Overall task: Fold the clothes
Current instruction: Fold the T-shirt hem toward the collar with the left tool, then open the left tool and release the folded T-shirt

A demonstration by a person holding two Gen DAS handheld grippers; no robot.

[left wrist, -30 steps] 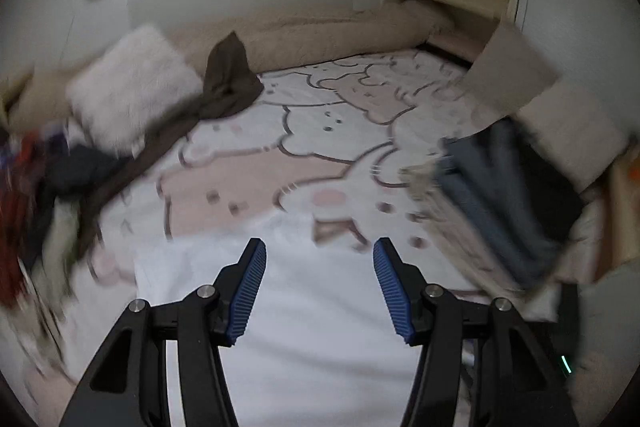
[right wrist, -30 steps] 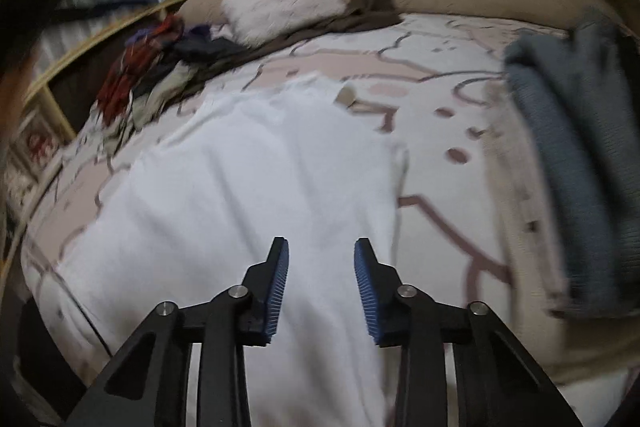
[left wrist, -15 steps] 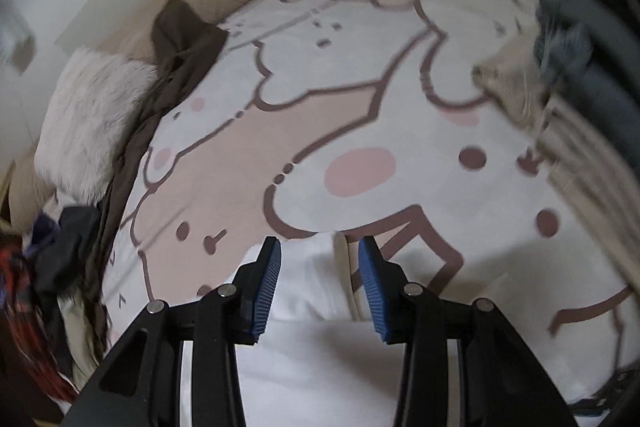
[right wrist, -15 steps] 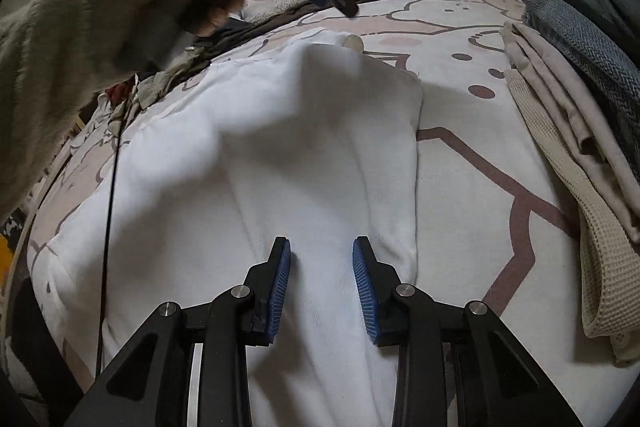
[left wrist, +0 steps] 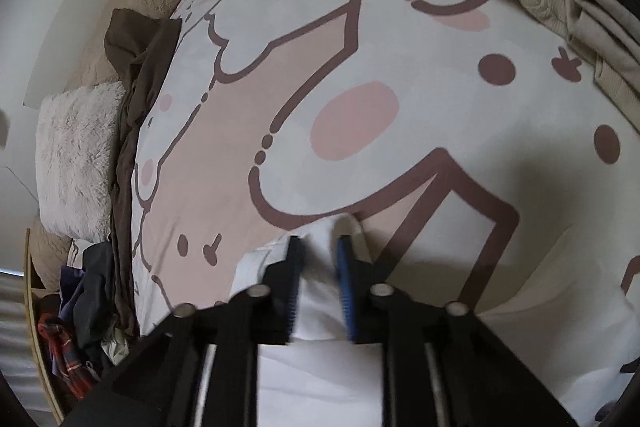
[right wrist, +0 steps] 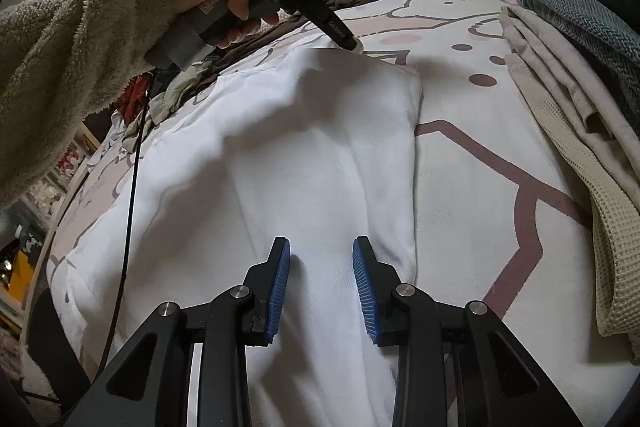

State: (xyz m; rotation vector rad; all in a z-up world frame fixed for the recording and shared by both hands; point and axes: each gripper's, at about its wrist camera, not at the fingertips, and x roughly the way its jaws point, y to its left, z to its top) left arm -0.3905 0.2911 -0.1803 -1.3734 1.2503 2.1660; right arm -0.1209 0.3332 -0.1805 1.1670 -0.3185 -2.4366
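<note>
A white garment (right wrist: pixel 320 147) lies spread flat on the patterned bed cover (right wrist: pixel 500 155). My left gripper (left wrist: pixel 318 251) points down at its far edge, and its jaws are closing with a bunch of the white garment (left wrist: pixel 320 307) pinched between the blue pads. In the right wrist view a hand in a fleece sleeve (right wrist: pixel 60 47) holds the left gripper (right wrist: pixel 352 45), its tip on the garment's far corner. My right gripper (right wrist: pixel 320 255) hovers over the garment's near part, near its right edge, jaws apart with nothing between them.
Folded beige and grey-blue clothes (right wrist: pixel 580 67) are stacked along the right. A heap of unfolded clothes (left wrist: pixel 80 327) sits at the left edge, beside a brown garment (left wrist: pixel 140 67) and a fluffy pillow (left wrist: pixel 76 155). A black cable (right wrist: pixel 132 187) hangs over the garment's left part.
The left gripper swung down and forward to the white garment's far edge, rolled, and its jaws narrowed onto the fabric. The right gripper sank slightly, its jaws unchanged.
</note>
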